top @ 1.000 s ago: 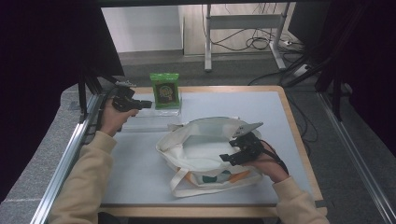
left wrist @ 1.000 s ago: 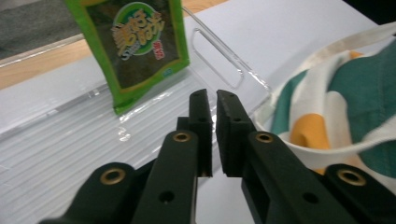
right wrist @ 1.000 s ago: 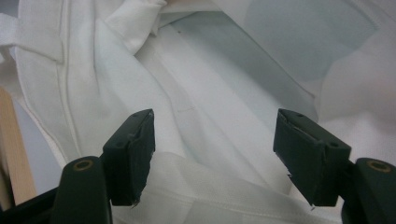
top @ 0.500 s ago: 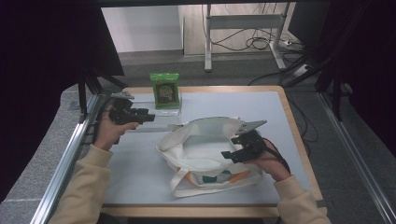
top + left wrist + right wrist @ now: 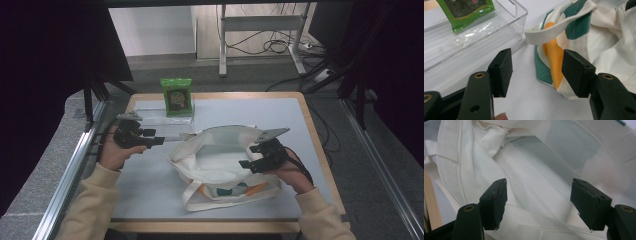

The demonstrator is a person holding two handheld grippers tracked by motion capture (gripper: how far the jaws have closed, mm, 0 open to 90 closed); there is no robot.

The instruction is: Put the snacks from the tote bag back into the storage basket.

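Note:
A white cloth tote bag [image 5: 220,150] with green and orange print lies open-mouthed on the middle of the table. My right gripper [image 5: 245,164] hangs over its right rim, jaws open, looking into the pale inside of the bag [image 5: 529,162]; the right gripper [image 5: 539,200] has nothing pressed between its pads. My left gripper [image 5: 159,141] is left of the bag, pointing at it. Its jaws have just been opening and stand open with nothing between them. Past the left gripper [image 5: 536,67] lies the bag's printed corner [image 5: 554,60]. A green packet [image 5: 176,96] stands in a clear tray [image 5: 155,119].
The clear tray [image 5: 461,50] runs along the table's back left, with the green packet [image 5: 466,10] upright at its far end. The table [image 5: 285,115] has a wooden edge. Metal frame rails run along both sides, and cables lie on the floor behind.
My left gripper has drawn back from the green packet toward the near side and closer to the bag, and its jaws have opened. The right gripper has stayed over the bag's rim.

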